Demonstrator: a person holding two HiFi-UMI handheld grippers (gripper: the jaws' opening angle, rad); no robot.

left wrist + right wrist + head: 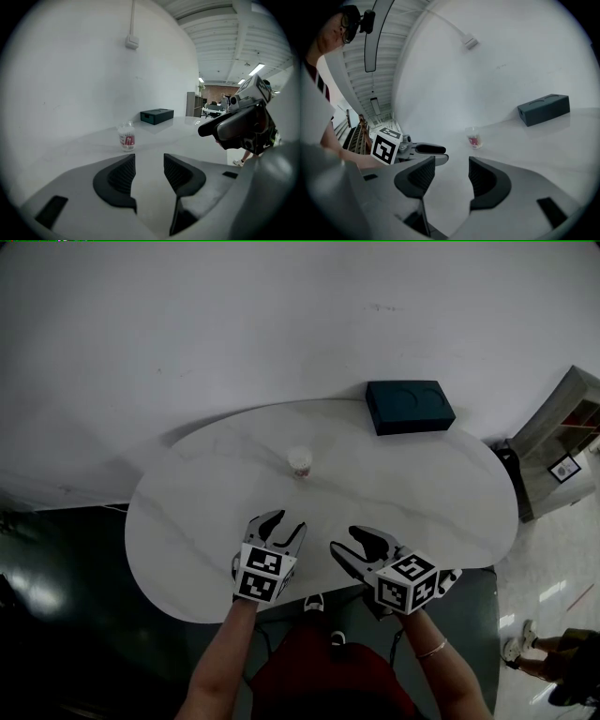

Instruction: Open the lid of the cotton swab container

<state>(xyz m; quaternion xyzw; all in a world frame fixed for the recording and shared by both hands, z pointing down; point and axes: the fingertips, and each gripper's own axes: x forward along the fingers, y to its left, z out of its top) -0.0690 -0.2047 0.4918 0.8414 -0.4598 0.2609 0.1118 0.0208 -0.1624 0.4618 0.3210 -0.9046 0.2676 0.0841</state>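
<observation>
**Hovering short of the container, both tools empty**

Hanging over the near edge of the table [431, 502], the left gripper [284, 524] and the right gripper [345, 540] sit side by side, close but apart. Both are aimed toward the container [300, 463]. Each has its jaws parted with nothing between them, and each gripper view shows only bare tabletop in the gap. That suits a two-handed job: one tool would likely steady the body while the other works the lid, so both are ready to take hold.

The container stands upright and alone near the table's middle, well ahead of both grippers and touched by neither. The left gripper view puts the container [126, 137] ahead and a little left of its jaw gap. The right gripper view has the container [474, 138] almost straight ahead. A dark box [410, 407] rests at the far edge by the wall, clear of the approach.

The lid is the hard part to read. The container is small in every view and its top is clear plastic. The lid seems to be on, but I cannot tell whether it hinges, snaps or lifts off. The red label's print is too small to read. The grippers themselves cover part of the table's near rim, and the person's arms are cut off at the bottom of the head view.
</observation>
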